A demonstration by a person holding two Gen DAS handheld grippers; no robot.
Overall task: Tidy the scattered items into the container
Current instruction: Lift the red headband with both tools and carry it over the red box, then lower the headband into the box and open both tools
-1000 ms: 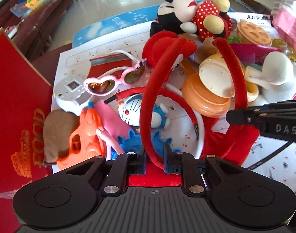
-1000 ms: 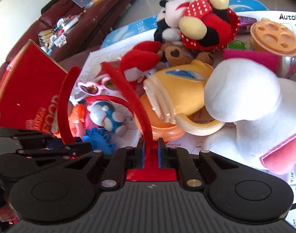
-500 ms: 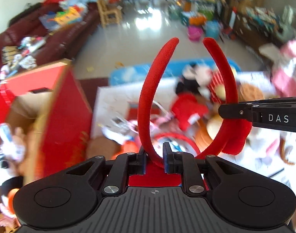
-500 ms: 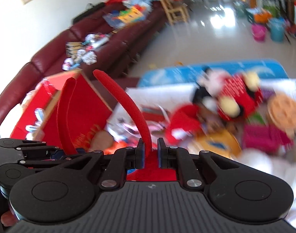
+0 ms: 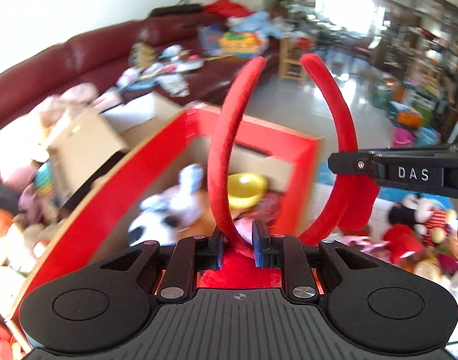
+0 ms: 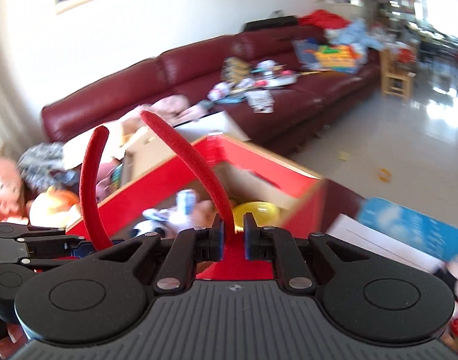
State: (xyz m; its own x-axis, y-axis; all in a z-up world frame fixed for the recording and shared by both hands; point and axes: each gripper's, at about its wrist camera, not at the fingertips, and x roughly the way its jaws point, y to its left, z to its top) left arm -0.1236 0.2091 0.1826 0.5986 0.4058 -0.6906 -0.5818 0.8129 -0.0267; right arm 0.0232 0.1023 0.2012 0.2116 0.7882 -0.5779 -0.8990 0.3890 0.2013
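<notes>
headband (image 5: 220, 150) held in the air by both arms of its arc, over the red box (image 5: 157, 162) | a second ago low over the table's toy pile, now carried across | left gripper (image 5: 235, 247) and right gripper (image 6: 231, 235) fingers clamped on it | box already holds toys, yellow ball (image 5: 244, 189) | next, likely: lower, release

Red headband (image 5: 220, 150), red box (image 5: 157, 162), maroon sofa (image 6: 199, 72), yellow ball (image 5: 247, 189)

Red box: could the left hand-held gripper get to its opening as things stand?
Probably yes. The left hand-held gripper, shut on the red headband, faces the red box, whose top is open; nothing lies between.
</notes>
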